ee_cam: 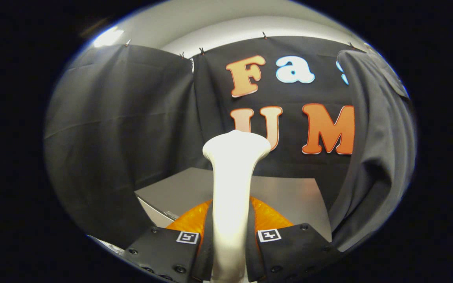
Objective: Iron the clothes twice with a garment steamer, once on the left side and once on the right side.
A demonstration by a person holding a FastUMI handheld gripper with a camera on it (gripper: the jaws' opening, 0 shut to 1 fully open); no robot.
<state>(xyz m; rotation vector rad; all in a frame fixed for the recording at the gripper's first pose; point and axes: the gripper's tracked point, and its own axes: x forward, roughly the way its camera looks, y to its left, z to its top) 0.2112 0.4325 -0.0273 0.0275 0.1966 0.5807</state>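
I hold the garment steamer [232, 188] in the claw [229, 239]: both fingers are clamped on its pale handle, one on each side, and the shaft rises straight ahead from between them. Its long axis runs forward and up along the claw's own line, ending in the flared head well beyond the fingertips. An orange part of the steamer body [267, 218] bulges just behind the fingers, on both sides of the shaft.

The clothes [376, 157], a dark grey garment, hang to the right of the claw, ahead of the fingers and off to the side, apart from the steamer head. The garment's long axis runs vertically, roughly parallel to the shaft.

The head points at the booth wall, not at the fabric. My judgement: no pass is under way, and the coming move calls for swinging the claw rightward until the head faces the garment.

A grey worktop [289, 192] lies below and beyond the fingers.
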